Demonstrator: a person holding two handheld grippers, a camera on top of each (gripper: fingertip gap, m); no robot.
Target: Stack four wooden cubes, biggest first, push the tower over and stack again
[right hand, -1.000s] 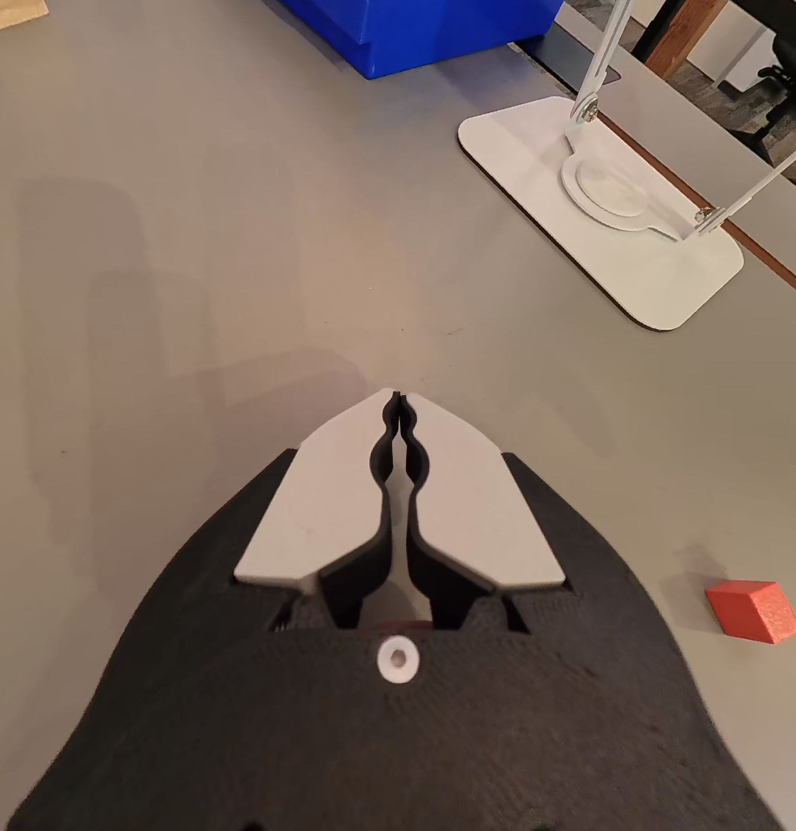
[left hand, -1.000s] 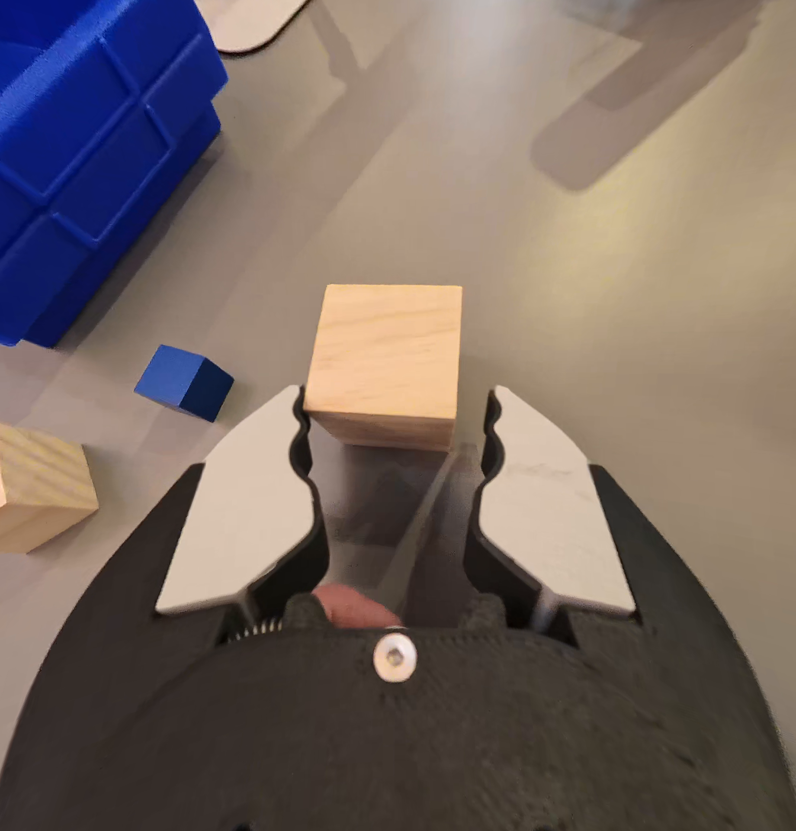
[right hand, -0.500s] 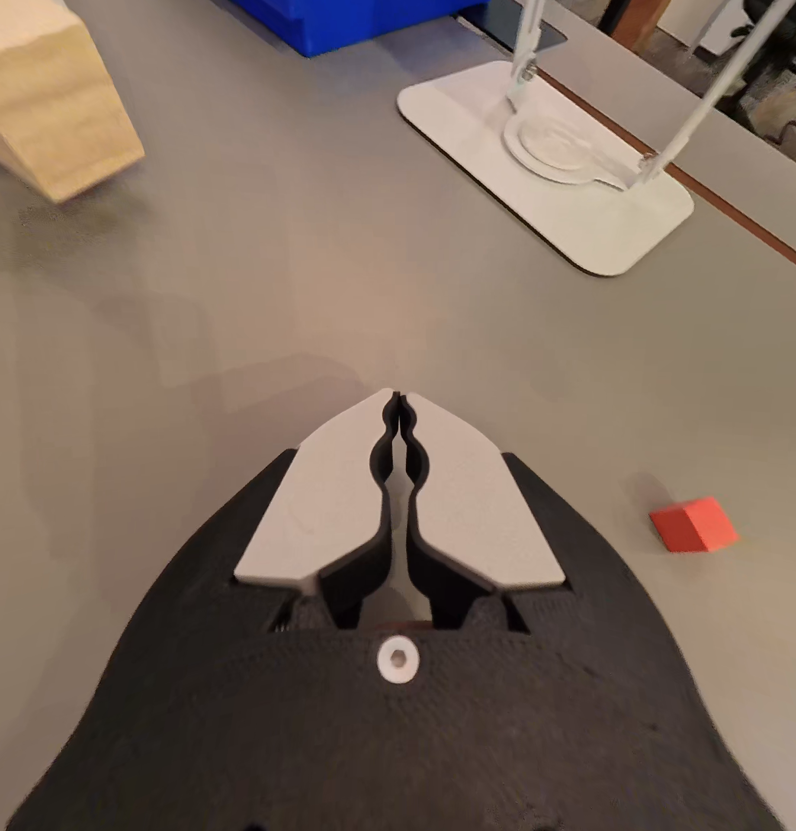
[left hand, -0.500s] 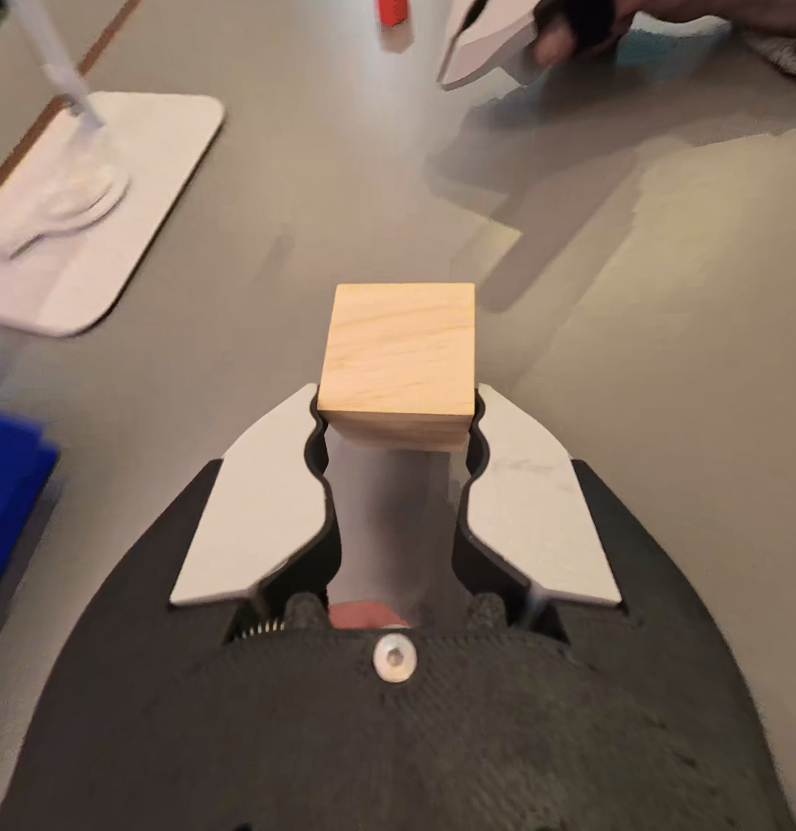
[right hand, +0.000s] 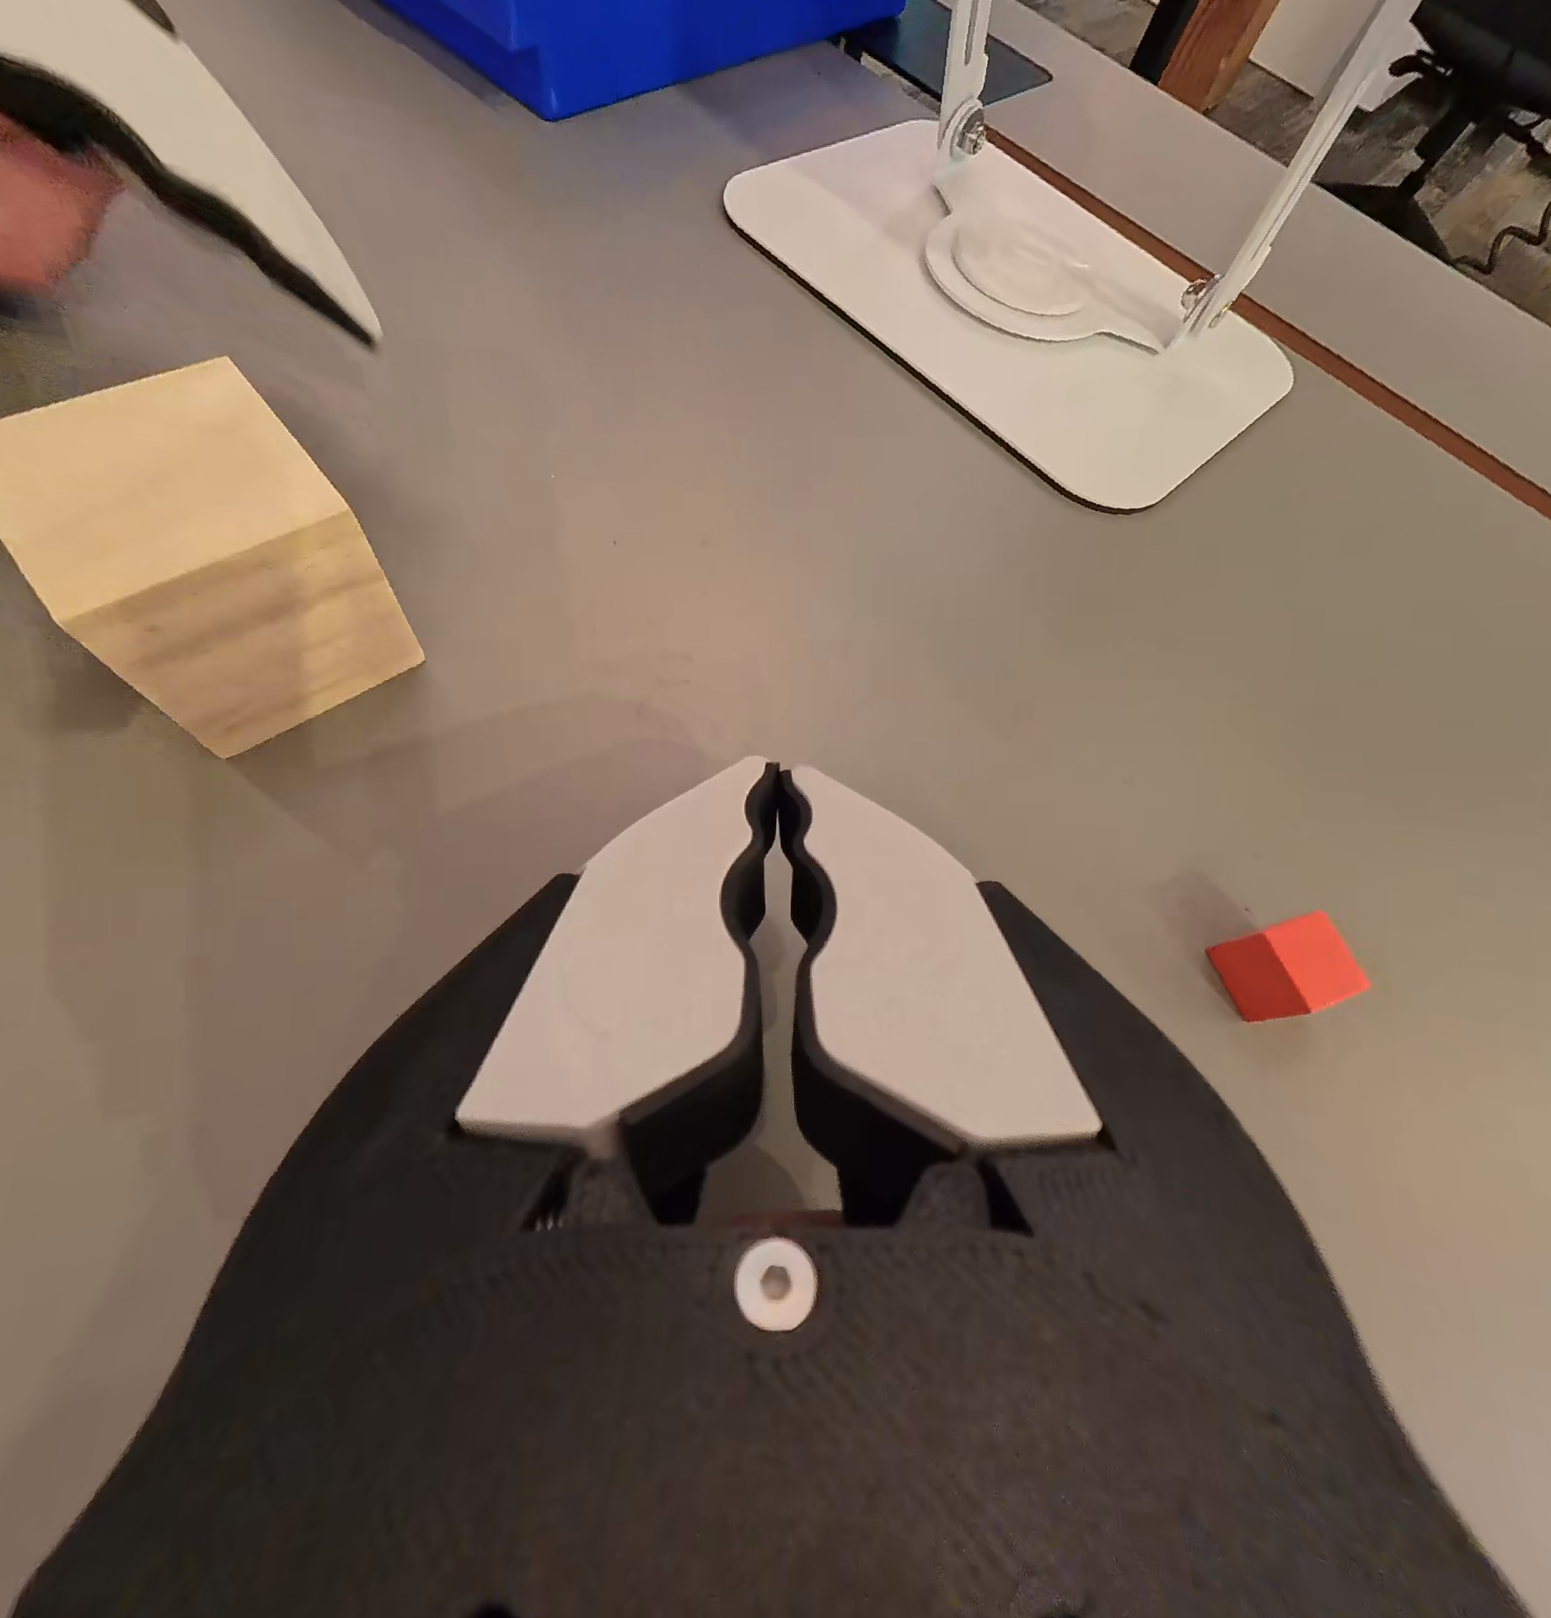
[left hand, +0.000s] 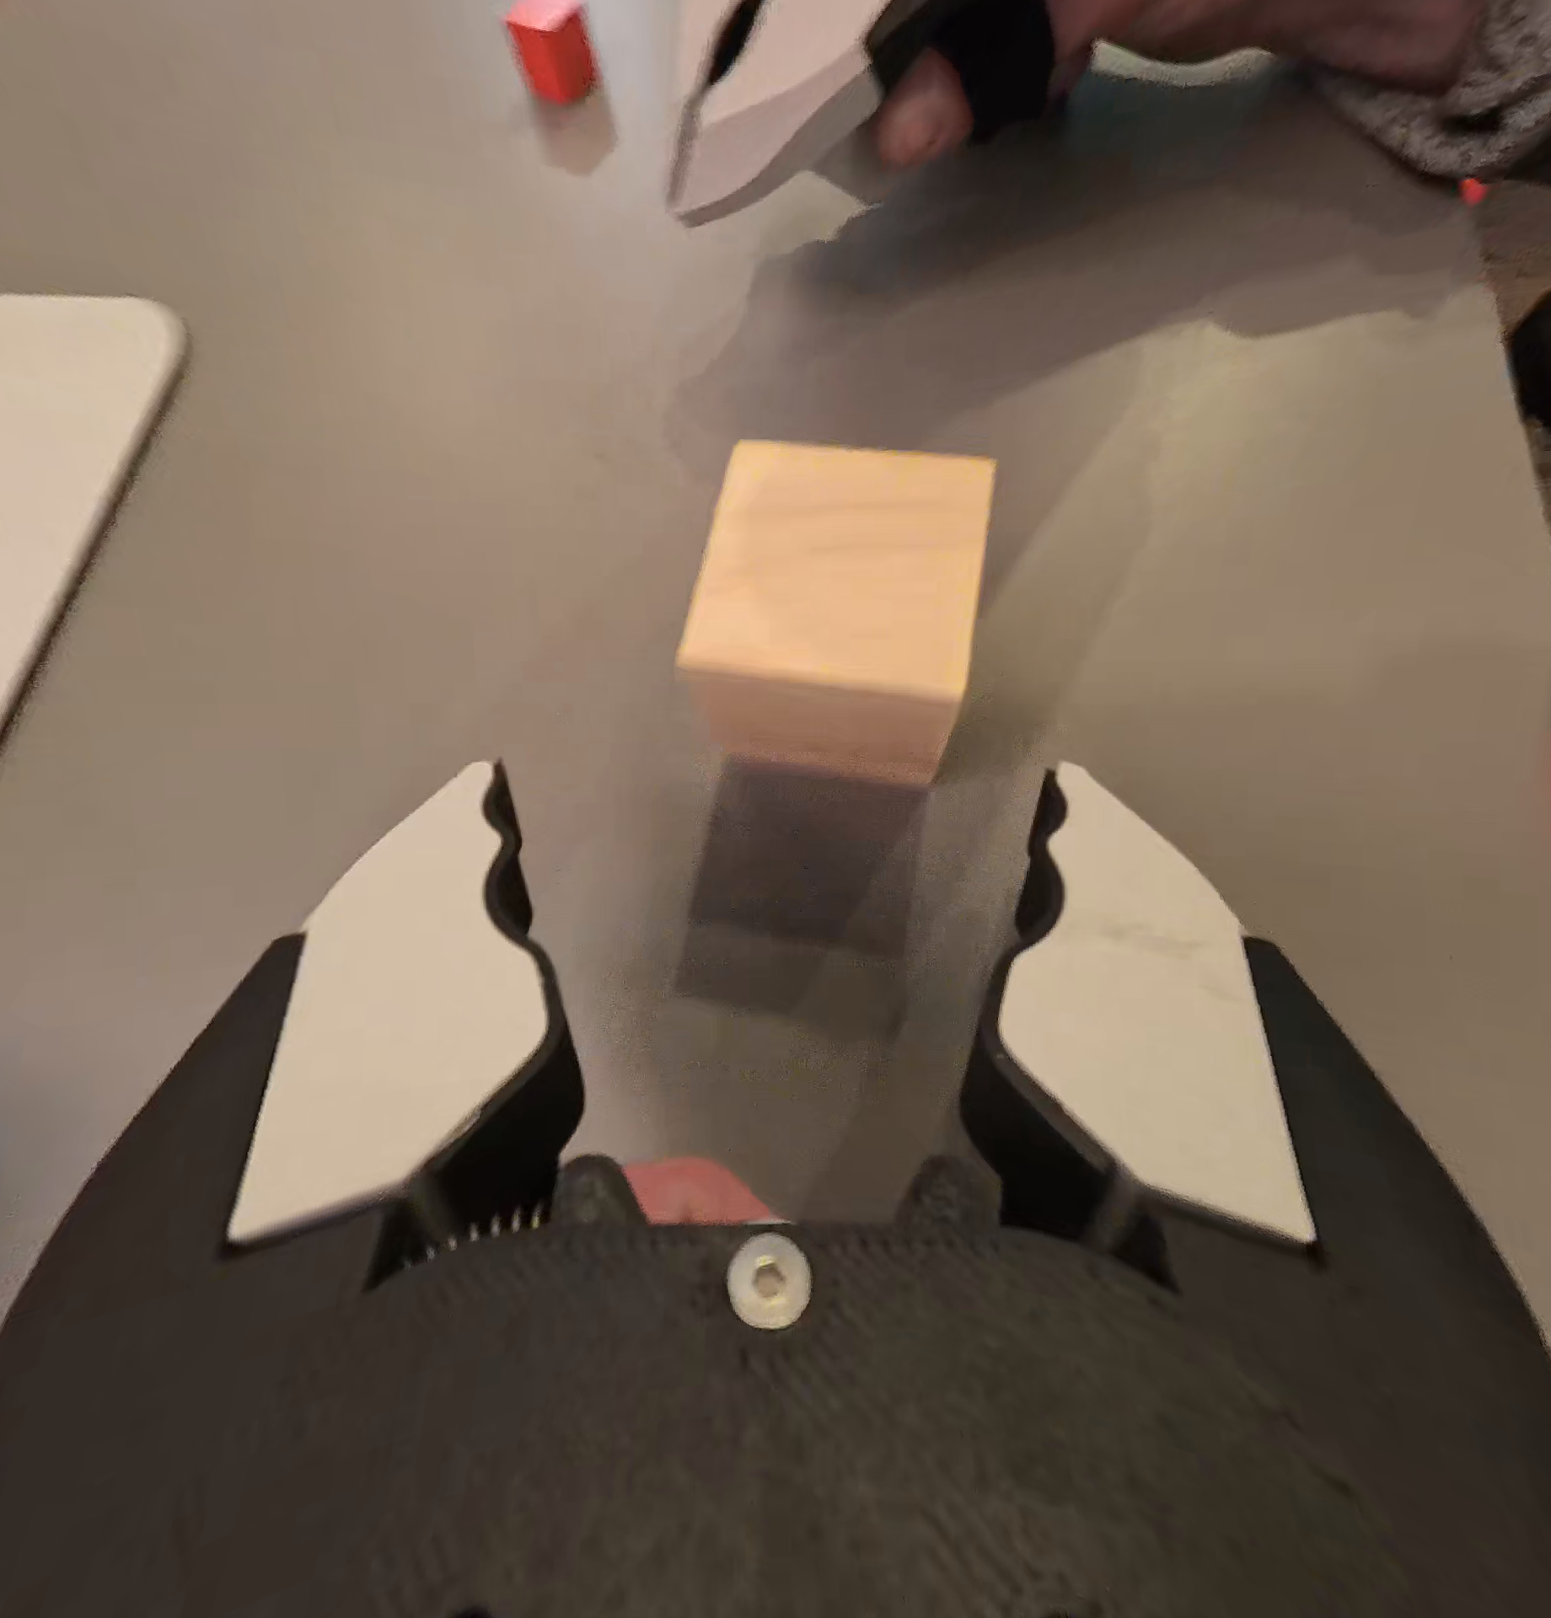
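Left gripper (left hand: 772, 788): jaws spread wide, holding nothing, clear of the wooden cube (left hand: 833, 613) resting on the table (left hand: 360, 613). Right gripper (right hand: 776, 770): jaws closed together, empty, touching nothing.

White stand base (left hand: 45, 490) cut off, blurred.

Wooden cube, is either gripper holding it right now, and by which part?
Nothing is held. The left gripper is open, short of the wooden cube on the table. The right gripper is shut and empty.
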